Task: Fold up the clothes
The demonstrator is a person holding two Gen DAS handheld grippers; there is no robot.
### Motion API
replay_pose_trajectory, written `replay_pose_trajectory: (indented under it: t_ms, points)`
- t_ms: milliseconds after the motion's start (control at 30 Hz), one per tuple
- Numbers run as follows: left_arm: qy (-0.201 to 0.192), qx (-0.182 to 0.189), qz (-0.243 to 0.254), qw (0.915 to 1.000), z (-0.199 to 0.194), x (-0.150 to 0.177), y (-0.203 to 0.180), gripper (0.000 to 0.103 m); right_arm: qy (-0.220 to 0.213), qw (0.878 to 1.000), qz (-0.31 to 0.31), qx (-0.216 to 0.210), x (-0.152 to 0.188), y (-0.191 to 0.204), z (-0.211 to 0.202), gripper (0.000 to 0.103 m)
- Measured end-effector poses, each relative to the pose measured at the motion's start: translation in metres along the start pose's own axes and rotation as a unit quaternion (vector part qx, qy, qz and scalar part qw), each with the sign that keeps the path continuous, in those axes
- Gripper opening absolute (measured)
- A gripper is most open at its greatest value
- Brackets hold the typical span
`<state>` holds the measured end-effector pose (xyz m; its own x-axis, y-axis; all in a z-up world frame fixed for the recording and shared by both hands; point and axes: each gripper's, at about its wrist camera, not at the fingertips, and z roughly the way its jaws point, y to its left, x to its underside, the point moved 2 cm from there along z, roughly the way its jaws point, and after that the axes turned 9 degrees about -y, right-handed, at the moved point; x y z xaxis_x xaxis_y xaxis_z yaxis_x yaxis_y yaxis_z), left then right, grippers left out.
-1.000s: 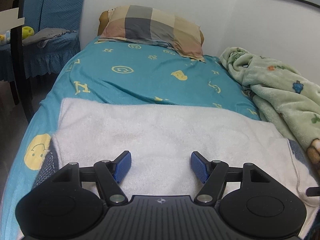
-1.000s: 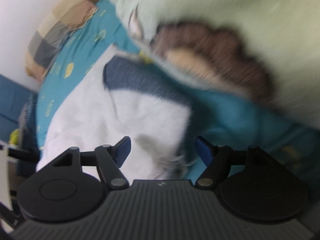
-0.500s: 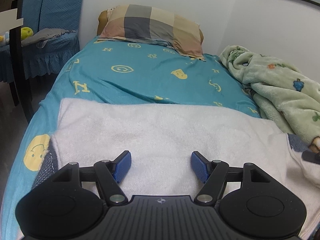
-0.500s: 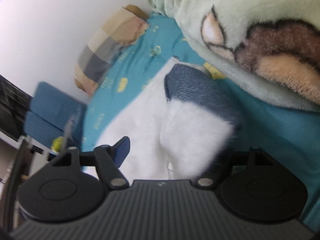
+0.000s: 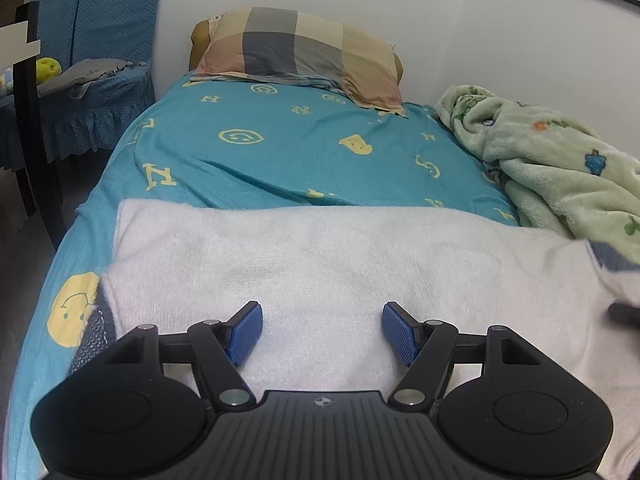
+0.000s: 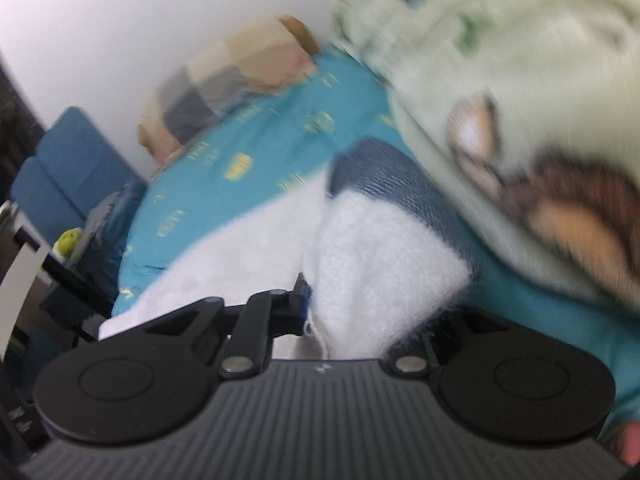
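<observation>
On bed w/ teal printed sheet lies white fluffy garment w/ dark blue trim, spread flat. Right claw is clamped on its corner, lifted near green plush blanket. Left claw hovers above garment, fingers apart.

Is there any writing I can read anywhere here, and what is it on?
"N": yellow letters, some turned, printed across the teal bedsheet.
"S": one yellow letter on the same sheet, near the green blanket.
Smiley faces on the sheet carry no words.
Right-hand view: too blurred to read.
</observation>
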<state>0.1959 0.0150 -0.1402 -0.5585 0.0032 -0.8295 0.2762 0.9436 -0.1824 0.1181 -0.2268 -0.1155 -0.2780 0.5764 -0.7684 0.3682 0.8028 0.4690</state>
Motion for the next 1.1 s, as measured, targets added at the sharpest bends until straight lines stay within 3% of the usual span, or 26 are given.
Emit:
replay_pose_trajectory:
  t_ms: [100,267,400,533,667,767,833,933,1000,1100]
  points:
    - [0.004,0.002,0.004,1.0000,0.000,-0.001,0.000,0.069,-0.041,0.997,-0.039,-0.050,-0.012,0.028,-0.016,0.019]
    - [0.011,0.011,-0.005,0.9999,0.000,-0.003,0.005,0.069,-0.051,0.985,-0.126,-0.108,-0.013,0.095,-0.018,0.018]
    - [0.010,0.016,0.000,0.9998,-0.002,-0.003,0.006,0.069,-0.031,0.988,-0.130,-0.079,-0.006,0.108,-0.012,0.018]
    - [0.005,0.015,-0.024,0.9996,-0.014,-0.004,0.012,0.068,-0.022,0.993,-0.114,-0.014,-0.004,0.075,-0.022,0.019]
    - [0.001,0.015,-0.053,0.9985,-0.029,-0.006,0.020,0.065,0.037,0.996,-0.059,0.059,-0.005,0.012,-0.021,0.021]
    - [-0.003,0.014,-0.076,0.9970,-0.040,-0.007,0.026,0.066,0.086,0.994,0.003,0.074,-0.004,-0.024,-0.023,0.032]
    - [-0.006,0.013,-0.098,0.9951,-0.051,-0.007,0.031,0.067,0.097,0.992,0.043,0.075,-0.002,-0.037,-0.030,0.036]
    - [-0.020,0.004,-0.179,0.9836,-0.094,-0.004,0.052,0.074,0.094,0.990,0.078,0.068,-0.002,-0.044,-0.049,0.059]
    - [-0.028,-0.001,-0.237,0.9712,-0.122,-0.001,0.066,0.077,0.092,0.988,0.102,0.064,-0.002,-0.047,-0.061,0.079]
    - [-0.004,-0.014,-0.324,0.9460,-0.155,0.016,0.082,0.082,0.118,0.982,0.132,0.065,0.004,-0.050,-0.073,0.083]
